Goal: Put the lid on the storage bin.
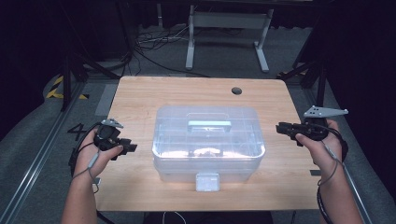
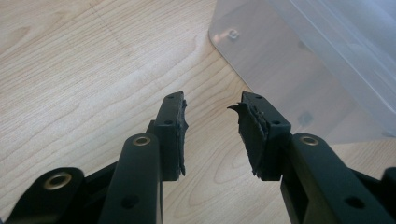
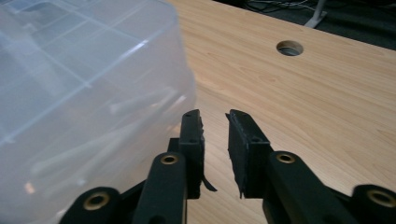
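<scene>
Clear plastic storage box (image 1: 208, 144) with a rounded lid, a pale blue carrying handle (image 1: 209, 125) on top and a pale front latch (image 1: 207, 181), standing at the middle of the light wooden table (image 1: 140, 98), its front wall near the table's near edge. The lid appears seated and the latch appears to lie flat against the front wall; faint pale shapes show through the walls, but the contents cannot be made out.

Left claw (image 1: 127, 148), held in the person's left hand (image 1: 95, 151), hovers near the table's left edge, just beside the box's left wall and apart from it; in the left gripper view (image 2: 212, 126) its jaws stand parted with nothing between them, the box's lower corner (image 2: 280, 60) ahead and to one side. Right claw (image 1: 286, 129), held in the right hand (image 1: 320, 144), hangs near the table's right edge, apart from the box's right wall; in the right gripper view (image 3: 215, 140) its jaws stand slightly parted and empty, the box wall (image 3: 84, 93) close alongside. A round cable hole (image 1: 236, 90) lies toward the table's far right corner.

Step in hand, as judged: approach, both claws flanking the box before any contact. The next move probably calls for bringing one claw round to the front latch or the handle, while the other steadies the box against sliding on the smooth table.
</scene>
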`<action>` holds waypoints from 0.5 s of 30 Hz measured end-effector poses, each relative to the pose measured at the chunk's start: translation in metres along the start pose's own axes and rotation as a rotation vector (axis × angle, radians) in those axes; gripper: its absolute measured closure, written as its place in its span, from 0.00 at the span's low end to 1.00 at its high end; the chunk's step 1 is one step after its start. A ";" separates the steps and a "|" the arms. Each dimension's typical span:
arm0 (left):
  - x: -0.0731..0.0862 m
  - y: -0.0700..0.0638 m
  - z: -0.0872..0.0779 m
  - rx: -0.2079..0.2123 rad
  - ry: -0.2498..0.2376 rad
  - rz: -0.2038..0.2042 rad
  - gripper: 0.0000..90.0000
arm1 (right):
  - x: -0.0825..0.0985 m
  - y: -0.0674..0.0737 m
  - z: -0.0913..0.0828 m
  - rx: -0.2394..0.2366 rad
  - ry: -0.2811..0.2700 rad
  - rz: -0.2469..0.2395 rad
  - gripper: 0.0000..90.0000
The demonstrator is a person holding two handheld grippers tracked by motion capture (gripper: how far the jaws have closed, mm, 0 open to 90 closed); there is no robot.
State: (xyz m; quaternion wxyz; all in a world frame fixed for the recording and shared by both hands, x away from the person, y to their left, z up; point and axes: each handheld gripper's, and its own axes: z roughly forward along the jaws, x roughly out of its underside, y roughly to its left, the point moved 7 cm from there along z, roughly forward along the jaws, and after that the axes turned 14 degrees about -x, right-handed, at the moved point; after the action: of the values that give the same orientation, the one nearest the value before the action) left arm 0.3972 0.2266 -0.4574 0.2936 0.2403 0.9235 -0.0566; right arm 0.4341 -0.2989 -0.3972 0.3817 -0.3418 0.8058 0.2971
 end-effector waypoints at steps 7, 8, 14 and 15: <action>0.000 -0.001 0.005 -0.007 0.012 0.018 0.64 | 0.016 -0.028 0.008 0.043 0.036 -0.004 0.68; 0.000 -0.002 0.006 0.000 0.013 0.024 0.64 | 0.019 -0.033 0.010 0.051 0.037 -0.005 0.65; 0.001 0.000 0.011 -0.001 0.012 0.015 0.62 | 0.035 -0.057 0.022 0.086 0.066 -0.002 0.56; 0.001 0.001 0.012 -0.001 0.013 0.015 0.62 | 0.037 -0.059 0.023 0.092 0.067 0.002 0.55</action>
State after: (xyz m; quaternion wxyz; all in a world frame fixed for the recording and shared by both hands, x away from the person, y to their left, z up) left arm 0.4030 0.2248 -0.4679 0.2879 0.2473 0.9237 -0.0525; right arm 0.4716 -0.3288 -0.4527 0.3693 -0.3327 0.8313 0.2485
